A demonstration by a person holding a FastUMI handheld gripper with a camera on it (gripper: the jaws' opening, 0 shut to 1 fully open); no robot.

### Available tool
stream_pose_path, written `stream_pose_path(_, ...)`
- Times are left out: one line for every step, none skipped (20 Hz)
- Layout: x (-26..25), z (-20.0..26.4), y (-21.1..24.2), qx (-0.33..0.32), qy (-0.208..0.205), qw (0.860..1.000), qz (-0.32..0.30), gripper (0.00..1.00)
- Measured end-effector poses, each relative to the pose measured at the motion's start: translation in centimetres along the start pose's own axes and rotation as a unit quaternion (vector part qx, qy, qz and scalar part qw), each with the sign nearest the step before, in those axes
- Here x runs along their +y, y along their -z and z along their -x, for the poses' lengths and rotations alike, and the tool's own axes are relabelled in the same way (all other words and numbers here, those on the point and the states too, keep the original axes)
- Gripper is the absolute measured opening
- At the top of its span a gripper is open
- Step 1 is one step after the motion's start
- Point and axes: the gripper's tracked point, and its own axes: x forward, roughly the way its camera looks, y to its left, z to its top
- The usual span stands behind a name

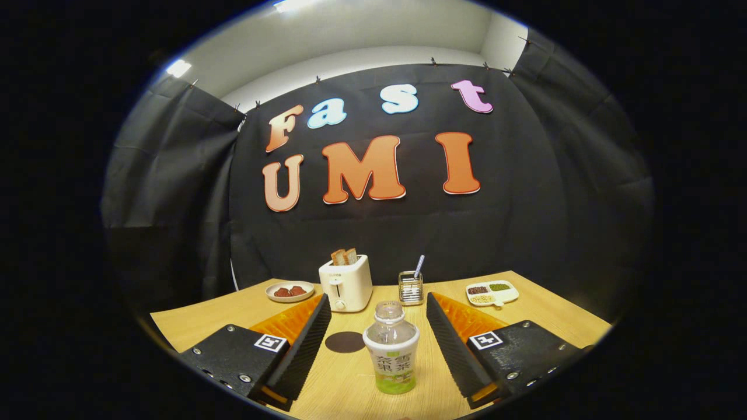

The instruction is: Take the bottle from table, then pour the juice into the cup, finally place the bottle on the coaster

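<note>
Bottle [391, 350]: one, clear plastic with a pale label, upright on the wooden table [548, 309], standing between the fingers, touching neither. Gripper [378, 315]: one, spread wide and released, fingers level and ribbed on their inner faces. Coaster [345, 342]: one, dark, flat, round, just left of the bottle. Beyond the bottle: one white toaster [345, 284] holding two bread slices, one wire holder [411, 287] with a striped straw, one round plate [290, 291], one divided dish [492, 292].
</note>
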Motion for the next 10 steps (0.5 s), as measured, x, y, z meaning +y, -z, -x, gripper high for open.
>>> stream_pose_path(-0.1, 0.0, 0.9, 0.009, 0.004, 1.000, -0.001, 0.98)
stream_pose_path(-0.1, -0.1, 2.0, 0.018, 0.004, 1.000, -0.006, 0.98)
stream_pose_path(0.2, -0.2, 3.1, 0.028, 0.000, 1.000, -0.010, 0.98)
stream_pose_path(0.4, -0.4, 4.1, 0.040, -0.001, 0.999, -0.013, 0.98)
stream_pose_path(0.3, -0.6, 5.0, 0.049, 0.001, 0.999, -0.012, 0.98)
stream_pose_path(0.1, -0.9, 5.8, 0.058, 0.005, 0.998, -0.011, 0.98)
stream_pose_path(-0.1, -1.1, 6.4, 0.066, 0.007, 0.998, -0.011, 0.98)
stream_pose_path(0.0, -1.4, 7.1, 0.075, 0.008, 0.997, -0.012, 0.98)
stream_pose_path(-0.1, -1.6, 7.8, 0.083, 0.007, 0.996, -0.013, 0.98)
stream_pose_path(-0.2, -1.9, 8.4, 0.091, 0.010, 0.996, -0.014, 0.98)
